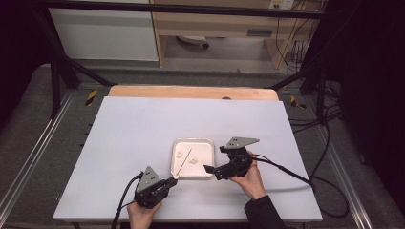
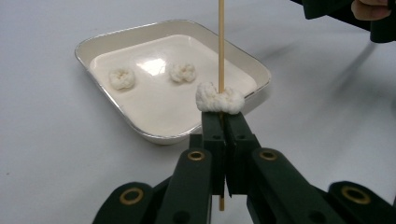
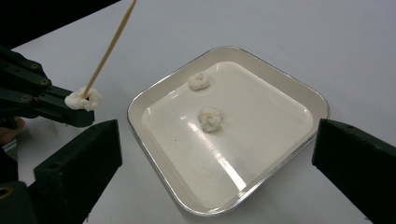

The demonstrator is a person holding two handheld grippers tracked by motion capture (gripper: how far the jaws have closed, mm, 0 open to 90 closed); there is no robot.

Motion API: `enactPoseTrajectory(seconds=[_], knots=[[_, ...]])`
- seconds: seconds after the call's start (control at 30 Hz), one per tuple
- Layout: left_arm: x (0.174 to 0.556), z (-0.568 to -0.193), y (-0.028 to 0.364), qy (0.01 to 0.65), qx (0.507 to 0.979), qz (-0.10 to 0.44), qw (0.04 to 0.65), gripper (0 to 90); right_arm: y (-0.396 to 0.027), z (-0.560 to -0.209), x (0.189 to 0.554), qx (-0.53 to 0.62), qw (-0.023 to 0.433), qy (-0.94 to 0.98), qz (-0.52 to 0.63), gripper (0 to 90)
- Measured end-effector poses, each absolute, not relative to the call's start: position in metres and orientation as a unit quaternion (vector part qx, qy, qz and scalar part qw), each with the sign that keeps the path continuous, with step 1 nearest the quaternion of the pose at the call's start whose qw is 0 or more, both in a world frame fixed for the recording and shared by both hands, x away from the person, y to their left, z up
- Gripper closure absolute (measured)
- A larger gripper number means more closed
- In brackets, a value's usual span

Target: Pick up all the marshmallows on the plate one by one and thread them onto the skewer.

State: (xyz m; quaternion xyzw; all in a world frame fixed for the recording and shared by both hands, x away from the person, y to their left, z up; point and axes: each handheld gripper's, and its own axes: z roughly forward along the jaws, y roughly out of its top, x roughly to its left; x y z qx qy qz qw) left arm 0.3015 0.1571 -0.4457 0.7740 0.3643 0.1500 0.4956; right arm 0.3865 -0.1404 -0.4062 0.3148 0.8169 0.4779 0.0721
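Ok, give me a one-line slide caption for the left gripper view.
Left gripper shut on a wooden skewer threaded through one white puff, two more puffs lying in the white tray beyond.

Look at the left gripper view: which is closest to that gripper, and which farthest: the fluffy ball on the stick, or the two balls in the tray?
1. Ball on the stick, right at the jaw tips.
2. Right-hand tray ball, mid-tray.
3. Left-hand tray ball, toward the tray's left; only slightly farther.

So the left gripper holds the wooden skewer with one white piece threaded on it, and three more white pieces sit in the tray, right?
Not quite: the tray holds two white pieces, not three, as the right gripper view shows. The left gripper does hold the wooden skewer with one piece on it.
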Motion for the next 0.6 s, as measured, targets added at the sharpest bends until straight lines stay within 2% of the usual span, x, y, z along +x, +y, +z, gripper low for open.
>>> enactPoseTrajectory(seconds=[0.4,0.6], knots=[[0.304,-0.446,0.167,0.371,0.773,0.151,0.492,88.0,-0.116,-0.401,0.397,0.312,0.097,0.828,0.455,0.8],[0.304,-0.446,0.17,0.371,0.773,0.154,0.491,87.9,-0.103,-0.407,0.405,0.308,0.108,0.837,0.44,4.7]])
